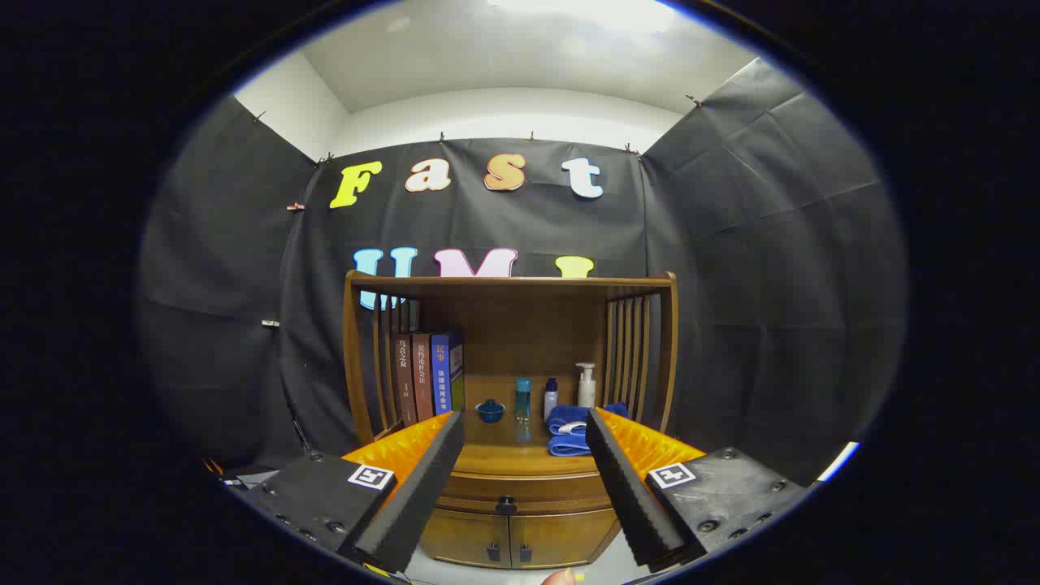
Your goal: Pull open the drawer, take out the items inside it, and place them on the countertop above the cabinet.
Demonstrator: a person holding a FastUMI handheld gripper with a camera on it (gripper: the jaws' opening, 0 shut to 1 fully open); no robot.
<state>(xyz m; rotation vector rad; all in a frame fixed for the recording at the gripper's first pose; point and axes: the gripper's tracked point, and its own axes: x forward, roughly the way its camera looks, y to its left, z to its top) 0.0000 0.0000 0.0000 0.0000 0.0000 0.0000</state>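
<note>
A wooden cabinet [520, 487] stands ahead against the black cloth wall. Its drawer [520, 491] is closed, with a small dark knob [506, 505] at its middle, just beyond and between my fingers. The countertop [508, 457] above the drawer lies under an open wooden shelf frame. My gripper [524, 431] is open, its two black ridged fingers [422, 487] spread wide with nothing between them, still some distance short of the drawer. What the drawer holds is hidden.
On the countertop stand three books [426, 374] at the left, a small blue lidded bowl [490, 410], a teal bottle [522, 398], a small white bottle [551, 396], a pump bottle [586, 385] and a folded blue towel [569, 435]. Two small doors [508, 540] sit below the drawer.
</note>
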